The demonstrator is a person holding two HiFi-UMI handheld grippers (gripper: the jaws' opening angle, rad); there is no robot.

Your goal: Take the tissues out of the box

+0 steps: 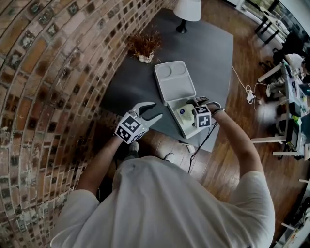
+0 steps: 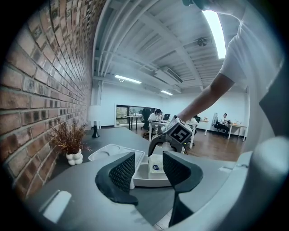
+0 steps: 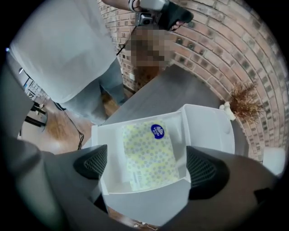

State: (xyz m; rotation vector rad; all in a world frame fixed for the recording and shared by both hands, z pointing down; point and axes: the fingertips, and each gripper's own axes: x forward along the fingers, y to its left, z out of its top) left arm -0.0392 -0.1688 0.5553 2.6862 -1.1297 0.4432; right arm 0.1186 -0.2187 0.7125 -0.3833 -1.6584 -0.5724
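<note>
A white box stands open on the grey table, its lid laid back flat. Inside lies a yellow dotted tissue pack with a round blue label, also visible as the pack under my right hand. My right gripper points straight down over the box, its jaws spread wide on either side of the pack without touching it. My left gripper hovers open over the table left of the box, nothing between its fingers; from it the box and right gripper show ahead.
A dried plant in a white pot stands at the back of the table by the brick wall. A white lamp is at the far end. A cable hangs off the table's near edge. Desks stand to the right.
</note>
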